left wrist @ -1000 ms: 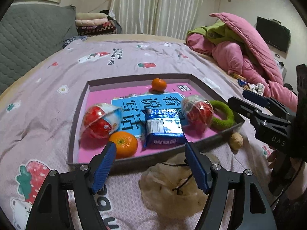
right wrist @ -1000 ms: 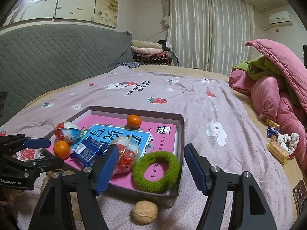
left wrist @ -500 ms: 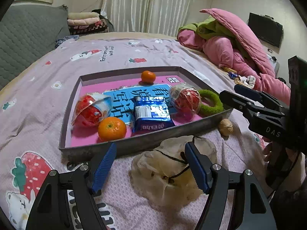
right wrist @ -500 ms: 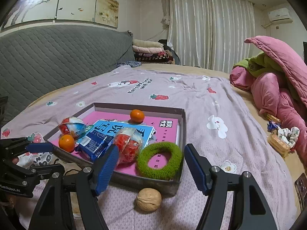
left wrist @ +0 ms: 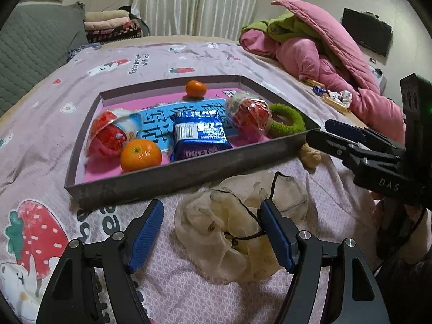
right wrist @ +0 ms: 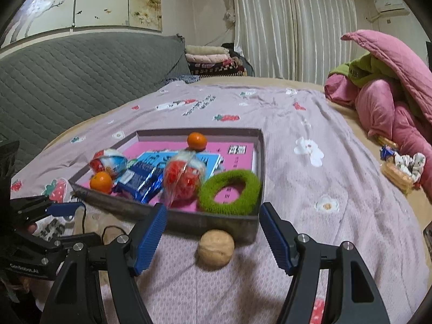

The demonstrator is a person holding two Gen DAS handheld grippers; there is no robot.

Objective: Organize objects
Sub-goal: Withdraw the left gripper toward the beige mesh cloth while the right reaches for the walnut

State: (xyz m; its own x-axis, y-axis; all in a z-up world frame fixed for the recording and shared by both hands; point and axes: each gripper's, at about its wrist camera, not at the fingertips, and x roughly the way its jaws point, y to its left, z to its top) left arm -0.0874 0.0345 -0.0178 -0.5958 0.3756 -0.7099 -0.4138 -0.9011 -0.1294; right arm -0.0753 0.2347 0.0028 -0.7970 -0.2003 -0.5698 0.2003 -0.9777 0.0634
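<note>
Left gripper wide open, holding nothing, poised over the crumpled cream gauze scrunchie on the pink bedspread. Right gripper equally open and empty, framing the tan walnut just outside the shallow grey cardboard tray. Oranges, snack packets and green ring already inside; scrunchie and walnut apparently left.

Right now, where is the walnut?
In the right wrist view the walnut lies on the bedspread, just outside the tray, near its corner with the green ring.
</note>
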